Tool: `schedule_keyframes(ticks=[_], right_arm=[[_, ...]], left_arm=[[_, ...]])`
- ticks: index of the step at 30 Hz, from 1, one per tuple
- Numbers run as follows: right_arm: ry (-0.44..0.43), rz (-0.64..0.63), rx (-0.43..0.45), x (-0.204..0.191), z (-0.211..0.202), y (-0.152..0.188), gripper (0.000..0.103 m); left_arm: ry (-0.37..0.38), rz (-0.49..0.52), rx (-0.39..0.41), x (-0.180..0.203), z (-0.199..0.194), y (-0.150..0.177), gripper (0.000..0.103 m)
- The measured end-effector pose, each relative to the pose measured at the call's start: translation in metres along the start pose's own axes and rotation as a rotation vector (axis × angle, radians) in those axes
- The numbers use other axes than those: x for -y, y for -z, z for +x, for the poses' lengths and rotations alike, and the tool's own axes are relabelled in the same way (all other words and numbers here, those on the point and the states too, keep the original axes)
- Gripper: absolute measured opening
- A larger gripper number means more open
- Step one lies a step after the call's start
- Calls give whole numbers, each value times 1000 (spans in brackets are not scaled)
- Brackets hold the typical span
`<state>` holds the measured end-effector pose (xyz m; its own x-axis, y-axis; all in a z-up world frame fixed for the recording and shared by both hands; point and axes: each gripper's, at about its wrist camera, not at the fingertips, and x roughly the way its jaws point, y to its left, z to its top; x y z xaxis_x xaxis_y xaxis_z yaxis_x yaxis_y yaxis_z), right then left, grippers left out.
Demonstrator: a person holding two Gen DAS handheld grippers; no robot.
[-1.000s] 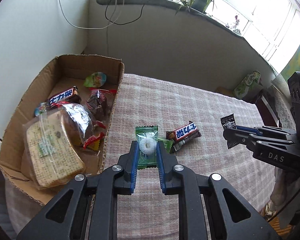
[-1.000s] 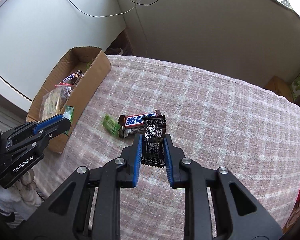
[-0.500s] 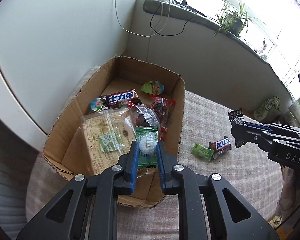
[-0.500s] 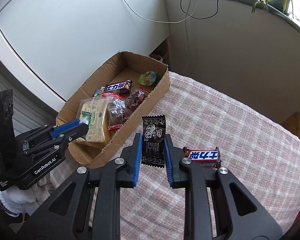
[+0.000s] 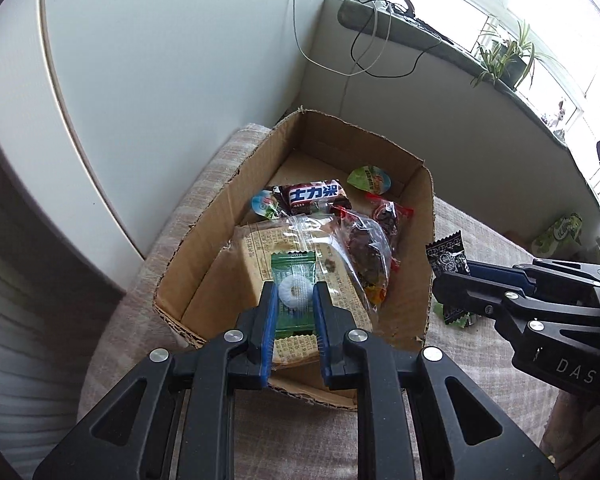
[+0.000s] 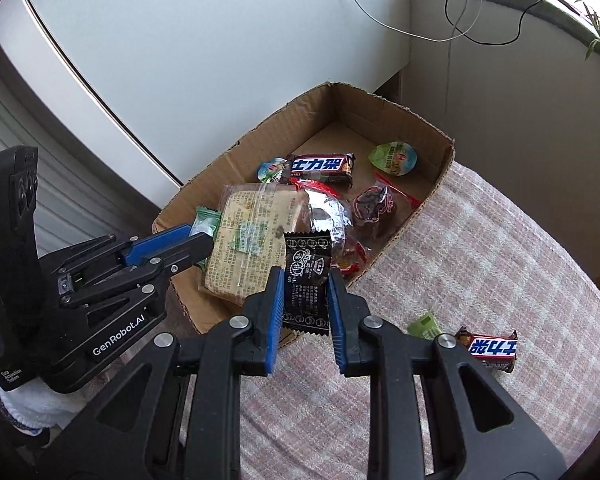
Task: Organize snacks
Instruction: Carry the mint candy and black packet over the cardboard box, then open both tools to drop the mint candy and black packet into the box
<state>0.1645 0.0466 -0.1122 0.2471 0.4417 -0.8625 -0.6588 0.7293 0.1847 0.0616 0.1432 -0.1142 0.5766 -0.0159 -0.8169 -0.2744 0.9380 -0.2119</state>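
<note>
Box (image 5: pixel 416 280) open below my left gripper (image 5: pixel 294 300), clamped on green mint (image 5: pixel 294 294); right gripper (image 6: pixel 306 296) pinches black sachet (image 6: pixel 306 280), rim at its 12 o'clock

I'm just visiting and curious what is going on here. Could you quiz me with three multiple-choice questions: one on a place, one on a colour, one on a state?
1. Where is the left hand-held gripper?
A over the cardboard box
B beside the windowsill plant
C under the table

2. What colour is the wrapper of the snack packet held by the right hand-held gripper?
A yellow
B black
C pink

3. The green candy is
A lying in the box
B clamped
C unwrapped

A: box contents lie beneath it. B: black, printed. B: pads press both sides.
</note>
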Motion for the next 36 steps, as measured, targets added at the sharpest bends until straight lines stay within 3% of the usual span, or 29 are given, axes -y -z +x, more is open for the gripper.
schedule_keyframes(ticks=[19, 20, 23, 24, 28, 36], right_arm=[[-7, -27, -18, -5, 12, -13, 24], [-5, -29, -17, -6, 12, -13, 27], [10, -38, 1, -6, 8, -13, 60], [14, -41, 13, -7, 6, -13, 65], [28, -35, 26, -4, 2, -13, 71], [39, -6, 35, 8, -4, -9, 76]], left_arm=[[-15, -13, -11, -7, 2, -7, 18], [-18, -14, -13, -7, 3, -7, 23], [-18, -21, -12, -8, 2, -7, 27], [-20, -20, -11, -8, 2, -7, 27], [-23, -25, -15, -9, 4, -7, 29], [-27, -20, -9, -8, 2, -10, 49]])
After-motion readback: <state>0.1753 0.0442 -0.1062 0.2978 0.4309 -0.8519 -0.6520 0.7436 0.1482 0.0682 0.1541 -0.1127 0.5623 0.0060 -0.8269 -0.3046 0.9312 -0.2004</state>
